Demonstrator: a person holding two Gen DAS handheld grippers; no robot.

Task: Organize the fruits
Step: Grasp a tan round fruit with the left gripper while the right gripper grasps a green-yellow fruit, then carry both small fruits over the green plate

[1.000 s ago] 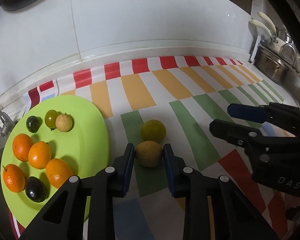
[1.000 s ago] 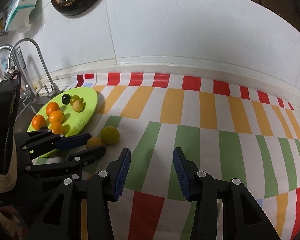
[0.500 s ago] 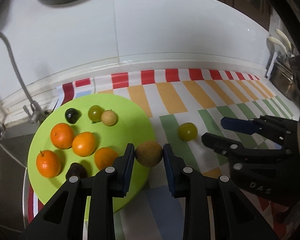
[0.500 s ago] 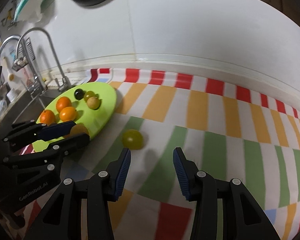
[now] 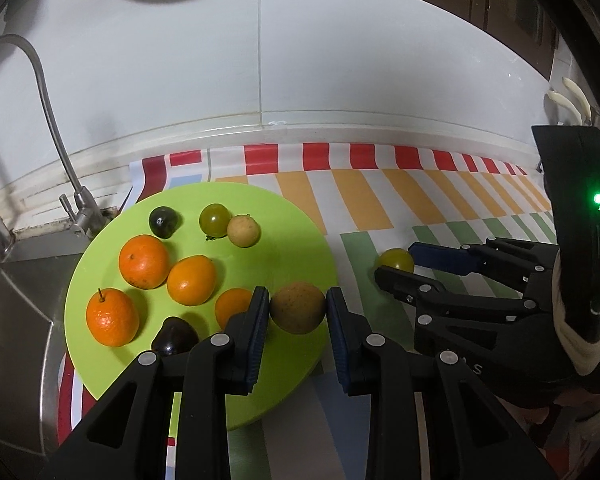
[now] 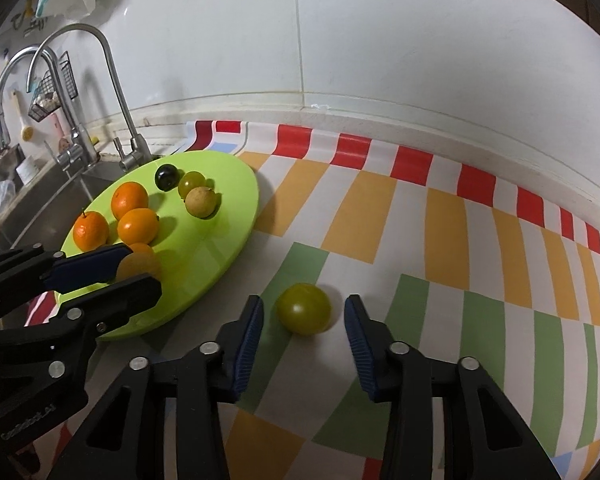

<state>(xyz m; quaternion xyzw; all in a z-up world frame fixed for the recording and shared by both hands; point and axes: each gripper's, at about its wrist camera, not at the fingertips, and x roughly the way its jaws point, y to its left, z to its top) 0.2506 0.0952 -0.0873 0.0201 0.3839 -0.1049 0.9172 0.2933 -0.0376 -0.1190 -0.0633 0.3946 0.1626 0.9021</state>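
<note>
My left gripper [image 5: 298, 306] is shut on a tan-yellow round fruit [image 5: 297, 307] and holds it over the right part of the lime-green plate [image 5: 296, 224]. The plate holds several oranges [image 5: 144, 261], two dark plums [image 5: 163, 221], a green fruit [image 5: 214, 220] and a tan fruit [image 5: 243, 231]. My right gripper [image 6: 303, 314] is open, its jaws on either side of a green-yellow fruit [image 6: 303, 308] lying on the striped mat. The plate [image 6: 236, 200] and my left gripper [image 6: 136, 272] also show in the right wrist view.
A striped mat [image 6: 440, 240] covers the counter. A sink [image 5: 16, 320] with a tap [image 5: 52, 128] lies left of the plate. A white tiled wall [image 6: 380, 60] runs behind. Kitchen utensils [image 5: 572, 96] hang at the far right.
My left gripper has carried the tan-yellow fruit leftward from the mat to above the plate. My right gripper has moved in around the green-yellow fruit.
</note>
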